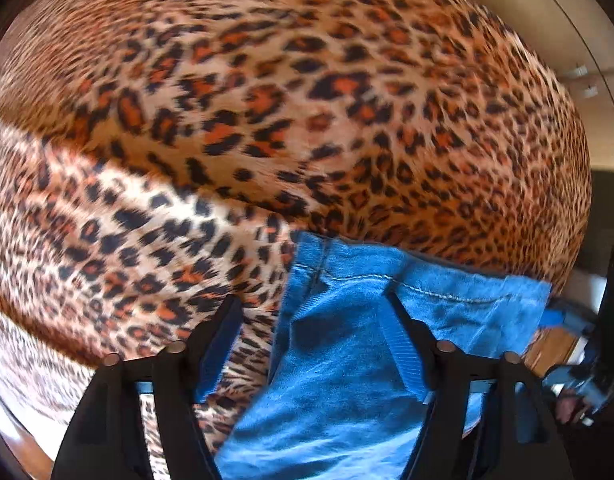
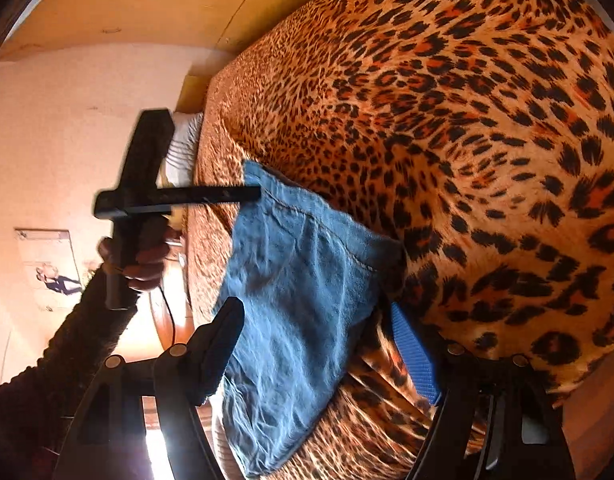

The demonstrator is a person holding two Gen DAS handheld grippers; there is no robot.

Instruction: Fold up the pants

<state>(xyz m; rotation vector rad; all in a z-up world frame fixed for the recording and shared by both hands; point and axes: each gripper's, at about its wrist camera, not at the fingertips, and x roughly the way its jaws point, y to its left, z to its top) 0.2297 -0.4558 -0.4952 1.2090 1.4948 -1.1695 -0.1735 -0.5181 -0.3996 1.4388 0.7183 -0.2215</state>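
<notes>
Blue denim pants [image 1: 339,360] fill the space under your left gripper [image 1: 315,320], whose jaws stand wide apart over the cloth with nothing pinched; the stitched hem lies just ahead of the fingertips. Your right gripper [image 2: 319,320] is likewise spread, one finger over the denim and the other over the leopard-print bedspread [image 2: 467,120], gripping nothing. The pants [image 2: 299,300] lie folded on the bedspread near the bed's edge, so you seem to be between folds, having let go. Next you likely need to pick a fresh edge and pinch both layers together. No containers show in either view.
</notes>
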